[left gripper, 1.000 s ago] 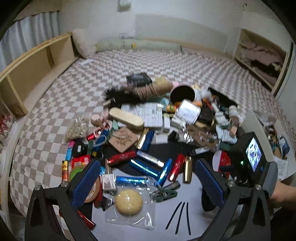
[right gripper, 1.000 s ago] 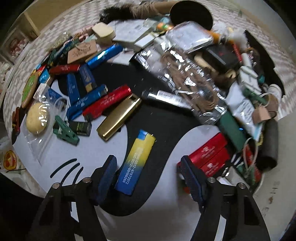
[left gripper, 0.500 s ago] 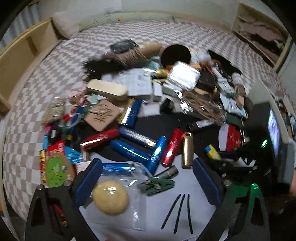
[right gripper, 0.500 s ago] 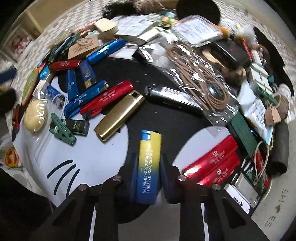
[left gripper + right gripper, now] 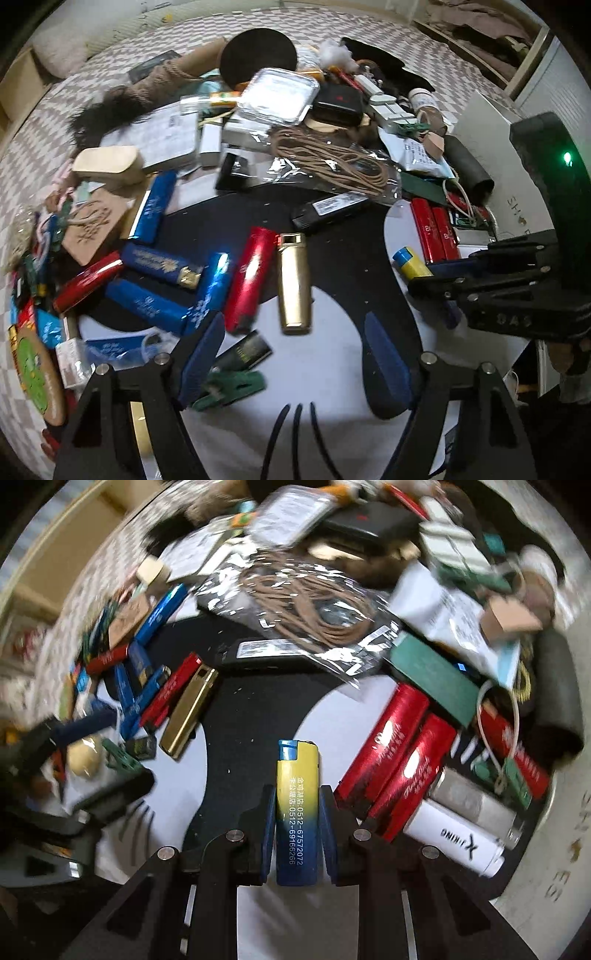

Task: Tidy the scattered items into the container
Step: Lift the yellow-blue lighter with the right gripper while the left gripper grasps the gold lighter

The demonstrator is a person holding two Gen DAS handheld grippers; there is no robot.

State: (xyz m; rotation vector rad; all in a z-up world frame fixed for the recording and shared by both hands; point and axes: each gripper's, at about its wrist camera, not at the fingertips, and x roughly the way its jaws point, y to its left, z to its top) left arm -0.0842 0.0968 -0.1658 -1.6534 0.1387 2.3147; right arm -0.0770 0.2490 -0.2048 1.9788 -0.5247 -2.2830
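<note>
My right gripper (image 5: 297, 797) is shut on a yellow and blue lighter (image 5: 297, 775), held upright between its pads above the black and white mat (image 5: 243, 716). The left wrist view shows that same lighter (image 5: 410, 262) in the right gripper (image 5: 437, 271) at the right. My left gripper (image 5: 293, 350) hangs low over the mat, its jaws closing. The lower end of a gold lighter (image 5: 293, 280) lies between its blue fingers (image 5: 386, 365), which do not touch it. A red lighter (image 5: 247, 280) lies just left of the gold one. A white box (image 5: 480, 122) stands at the right.
Several blue and red lighters (image 5: 147, 299), a green clip (image 5: 229, 386), bagged cord (image 5: 328, 166), a foil tray (image 5: 277, 96) and many small items crowd the mat on a checked bed (image 5: 424, 48). Two red lighters (image 5: 399, 753) and a white one (image 5: 454, 842) lie by the box wall (image 5: 561, 812).
The right gripper closed on the yellow and blue lighter and carried it to the right. The left gripper came down toward the mat, over the gold lighter, and its jaws narrowed.
</note>
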